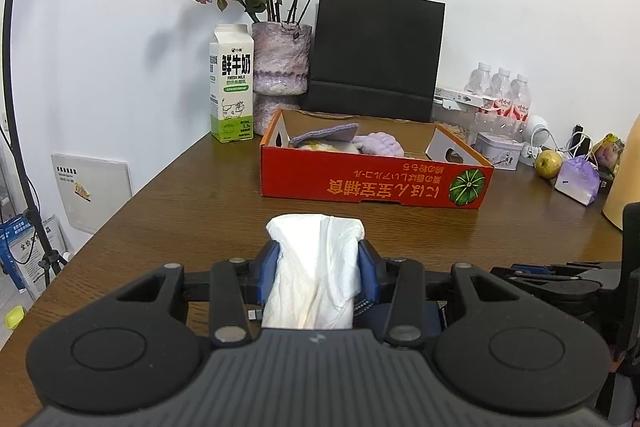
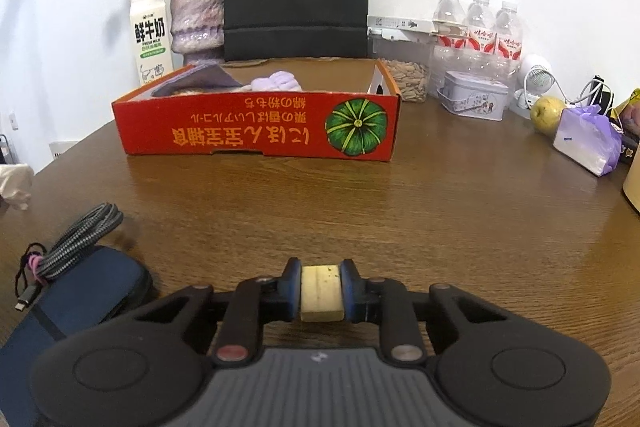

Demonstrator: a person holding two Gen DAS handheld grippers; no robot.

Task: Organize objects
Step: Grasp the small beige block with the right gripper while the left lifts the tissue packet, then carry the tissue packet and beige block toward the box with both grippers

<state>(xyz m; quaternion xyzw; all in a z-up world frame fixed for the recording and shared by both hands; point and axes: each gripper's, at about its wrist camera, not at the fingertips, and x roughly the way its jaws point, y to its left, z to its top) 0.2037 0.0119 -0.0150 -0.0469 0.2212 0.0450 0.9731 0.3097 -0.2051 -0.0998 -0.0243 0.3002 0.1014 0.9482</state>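
a: two grippers, both loaded. the left gripper (image 1: 318, 279) is clamped on a crumpled white tissue (image 1: 316, 267); the right gripper (image 2: 321, 293) has its pads pressed on a small yellowish block (image 2: 321, 291), its jaws drawn in narrow.

b: and the red box (image 2: 256, 131)?

a: straight ahead of both, across bare wooden table (image 2: 440, 219). in each wrist view its long side runs left to right across the line the fingers point along, open top up, with purple knitted pieces (image 2: 276, 81) already at its left end.

b: which hand looks nearer?

a: i'd judge the right; the box front fills more of its view, though the fisheye makes that uncertain. the block's long axis lies along the fingers, toward the box.

b: so the move is forward and over the near wall?

a: likely, with the emptier right part of the box the obvious spot. a dark pouch (image 2: 76, 303) with a braided cable (image 2: 76, 243) on it sits by the right gripper's left side, not in the path.
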